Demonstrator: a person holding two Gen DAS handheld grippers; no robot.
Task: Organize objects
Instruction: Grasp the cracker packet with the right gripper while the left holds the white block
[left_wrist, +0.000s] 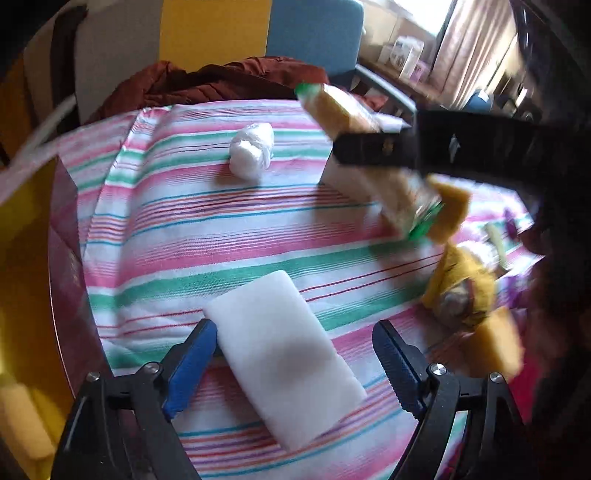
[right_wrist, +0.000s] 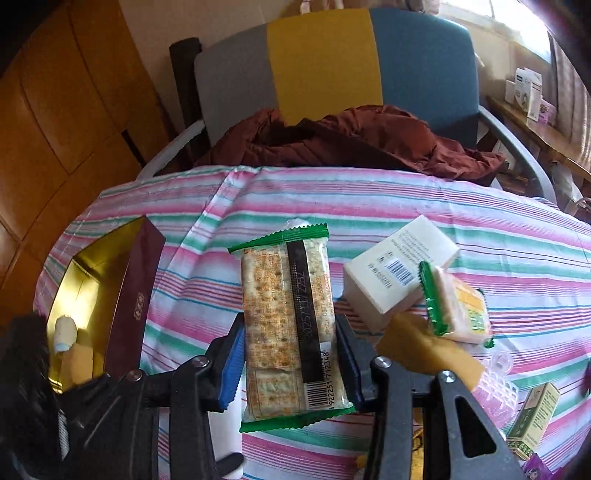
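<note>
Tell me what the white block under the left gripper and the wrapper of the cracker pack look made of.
White block: probably foam or sponge, matte, with soft rounded edges and no shine, though that is uncertain. Cracker pack wrapper: thin glossy plastic film, clear enough to show the crackers, with green zigzag-cut sealed ends and a printed barcode.

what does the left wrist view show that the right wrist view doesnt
Only the left wrist view shows the flat white foam block lying between the open left tongs, untouched, and a small knotted white plastic bundle farther back.

Only the right wrist view shows the white cardboard box with a barcode, a second green-edged cracker packet leaning beside it, and the printed seam of the held packet.

Both show the green-edged cracker packet clamped in the right tongs, the striped tablecloth, and the maroon box with gold lining.
</note>
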